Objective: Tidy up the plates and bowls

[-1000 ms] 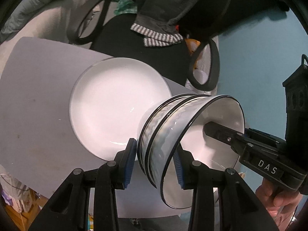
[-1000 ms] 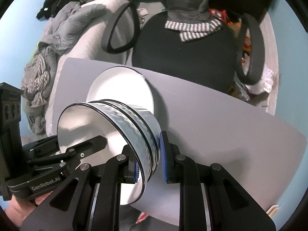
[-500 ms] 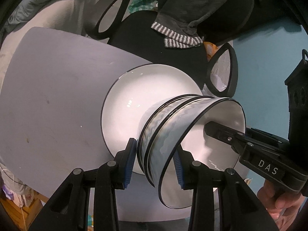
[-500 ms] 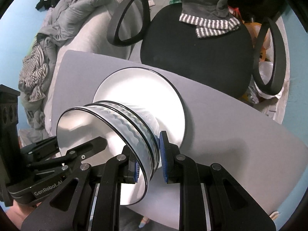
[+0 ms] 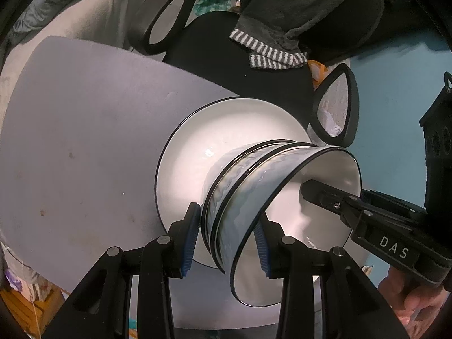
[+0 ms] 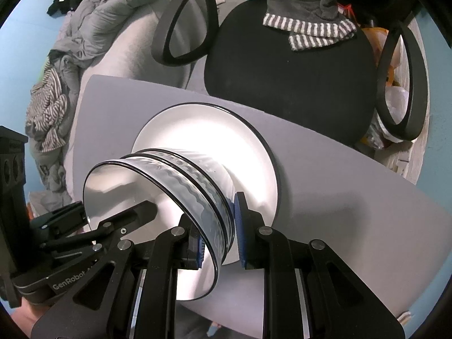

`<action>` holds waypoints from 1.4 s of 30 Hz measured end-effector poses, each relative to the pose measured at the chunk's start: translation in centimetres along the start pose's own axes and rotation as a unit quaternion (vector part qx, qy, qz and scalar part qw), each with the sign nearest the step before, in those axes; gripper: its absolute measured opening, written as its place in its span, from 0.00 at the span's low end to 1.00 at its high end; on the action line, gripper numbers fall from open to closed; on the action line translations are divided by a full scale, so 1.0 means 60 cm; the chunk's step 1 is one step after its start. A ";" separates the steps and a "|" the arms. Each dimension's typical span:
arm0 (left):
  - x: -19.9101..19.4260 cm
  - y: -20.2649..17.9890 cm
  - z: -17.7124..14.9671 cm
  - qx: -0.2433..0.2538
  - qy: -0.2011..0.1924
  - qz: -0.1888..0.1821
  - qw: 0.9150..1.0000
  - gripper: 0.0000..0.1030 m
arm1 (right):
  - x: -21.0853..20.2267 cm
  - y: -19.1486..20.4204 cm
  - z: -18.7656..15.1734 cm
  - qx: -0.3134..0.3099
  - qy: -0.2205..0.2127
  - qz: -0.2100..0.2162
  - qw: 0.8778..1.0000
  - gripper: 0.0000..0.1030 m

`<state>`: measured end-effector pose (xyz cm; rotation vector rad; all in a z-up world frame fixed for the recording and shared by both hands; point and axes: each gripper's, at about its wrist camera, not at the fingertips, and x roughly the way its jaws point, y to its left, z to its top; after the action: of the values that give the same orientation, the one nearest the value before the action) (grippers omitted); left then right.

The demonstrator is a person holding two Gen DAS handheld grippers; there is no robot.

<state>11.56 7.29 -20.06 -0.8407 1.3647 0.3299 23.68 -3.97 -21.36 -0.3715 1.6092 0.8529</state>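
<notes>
Because both grippers share one load, the nested stack of bowls (image 5: 254, 197) is held from opposite sides of its rim: the left gripper (image 5: 227, 240) pinches the near-left wall, one blue pad outside against the lowest bowl and the other inside the top bowl; the right gripper (image 6: 219, 231) does the same on the near-right wall. Neither pair of jaws is spread free or pressed together on nothing; each is clamped across the bowl walls.

Three black-edged rims are visible, so the stack appears to hold three bowls. It sits over the white plate (image 5: 192, 147), which lies on the grey table (image 5: 84, 141) toward its far-right part. A two-sided grip is probably chosen to keep the stack level and to stop the nested bowls from shifting against one another. Centring the stack on the plate suggests the plate is the intended resting place.

Items that cannot be confirmed:
- Contact between the lowest bowl and the plate. The foot of the stack is hidden by the bowl walls in both wrist views, so it is unclear whether the stack rests on the plate or hangs just above it.
- The near edge of the plate, which is covered by the bowls and the gripper fingers.
- The inner pad of each gripper, largely masked by the bowl wall.

Beyond the far table edge stands a black office chair (image 6: 288, 79) with a grey garment (image 6: 305, 8) draped on it.
</notes>
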 end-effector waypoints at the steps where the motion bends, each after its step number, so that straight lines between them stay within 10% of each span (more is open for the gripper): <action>1: 0.000 0.001 0.000 -0.002 0.000 0.000 1.000 0.36 | 0.001 0.000 0.000 0.001 -0.001 0.001 1.000 0.18; 15: 0.008 -0.006 0.004 0.011 0.002 0.002 1.000 0.46 | 0.004 0.013 0.003 0.015 -0.011 -0.014 1.000 0.31; 20: -0.005 -0.007 -0.002 0.018 -0.020 0.006 1.000 0.59 | -0.009 0.022 -0.003 0.015 -0.040 -0.038 0.998 0.61; 42: -0.197 -0.021 -0.094 0.090 -0.163 0.042 0.982 0.72 | -0.185 0.061 -0.103 -0.022 -0.191 -0.123 0.974 0.66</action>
<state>5.79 5.55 -8.38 -0.5527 1.1052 0.3856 19.43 -8.24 -9.56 -0.4020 1.1618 0.7198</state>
